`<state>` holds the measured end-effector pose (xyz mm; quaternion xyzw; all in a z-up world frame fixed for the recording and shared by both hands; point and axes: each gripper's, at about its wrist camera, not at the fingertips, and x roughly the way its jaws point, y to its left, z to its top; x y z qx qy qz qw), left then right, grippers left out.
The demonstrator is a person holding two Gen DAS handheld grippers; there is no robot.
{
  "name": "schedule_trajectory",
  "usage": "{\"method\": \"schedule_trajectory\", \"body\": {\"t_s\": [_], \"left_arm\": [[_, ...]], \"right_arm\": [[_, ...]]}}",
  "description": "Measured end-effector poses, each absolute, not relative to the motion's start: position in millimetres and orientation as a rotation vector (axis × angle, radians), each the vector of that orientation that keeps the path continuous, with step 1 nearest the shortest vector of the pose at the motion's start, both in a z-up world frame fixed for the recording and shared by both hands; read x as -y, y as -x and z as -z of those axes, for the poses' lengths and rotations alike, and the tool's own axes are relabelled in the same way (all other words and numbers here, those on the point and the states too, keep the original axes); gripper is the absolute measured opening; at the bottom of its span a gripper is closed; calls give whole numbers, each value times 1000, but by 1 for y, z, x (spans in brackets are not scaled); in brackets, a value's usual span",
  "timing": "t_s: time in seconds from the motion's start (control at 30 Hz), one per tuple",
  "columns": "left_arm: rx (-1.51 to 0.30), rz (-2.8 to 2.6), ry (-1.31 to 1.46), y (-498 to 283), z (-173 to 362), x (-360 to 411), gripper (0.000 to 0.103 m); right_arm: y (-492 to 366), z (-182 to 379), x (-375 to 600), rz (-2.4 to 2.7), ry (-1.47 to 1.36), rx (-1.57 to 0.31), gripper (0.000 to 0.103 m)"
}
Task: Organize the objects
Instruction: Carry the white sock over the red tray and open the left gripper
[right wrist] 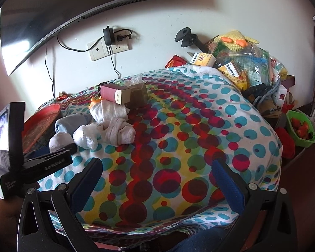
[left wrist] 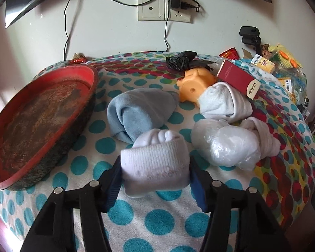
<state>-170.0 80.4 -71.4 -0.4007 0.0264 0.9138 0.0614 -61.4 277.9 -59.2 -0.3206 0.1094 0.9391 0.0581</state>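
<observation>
My left gripper [left wrist: 155,168] is shut on a rolled white sock [left wrist: 155,163], just above the dotted cloth [left wrist: 157,220]. A red round tray [left wrist: 37,117] lies to its left. Ahead lie a blue sock roll [left wrist: 136,113], a clear plastic bag [left wrist: 226,145], another white sock roll [left wrist: 224,103], an orange toy [left wrist: 195,84] and a red MARUBI box [left wrist: 237,77]. My right gripper [right wrist: 157,180] is open and empty over the cloth [right wrist: 178,147], right of the pile. The left gripper [right wrist: 50,157] with its sock [right wrist: 58,139] shows there at the left.
A wall with a socket and charger [left wrist: 174,0] stands behind. A black bag [left wrist: 180,58] lies at the back. A heap of boxes and packets [right wrist: 241,63] fills the right rear. A green basket of strawberries [right wrist: 302,128] sits at the far right.
</observation>
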Motion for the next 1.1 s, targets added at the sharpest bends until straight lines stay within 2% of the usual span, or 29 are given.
{"method": "schedule_trajectory", "body": {"t_s": [0.6,1.1], "left_arm": [[-150,-2796,1119,148,35,-90,56],[-87,-2898,1066,160,-1,-51,56]], "right_arm": [[64,67,-274,-2837,1013,-311,103],[65,71,-272,-2833,1051,-310,103]]}}
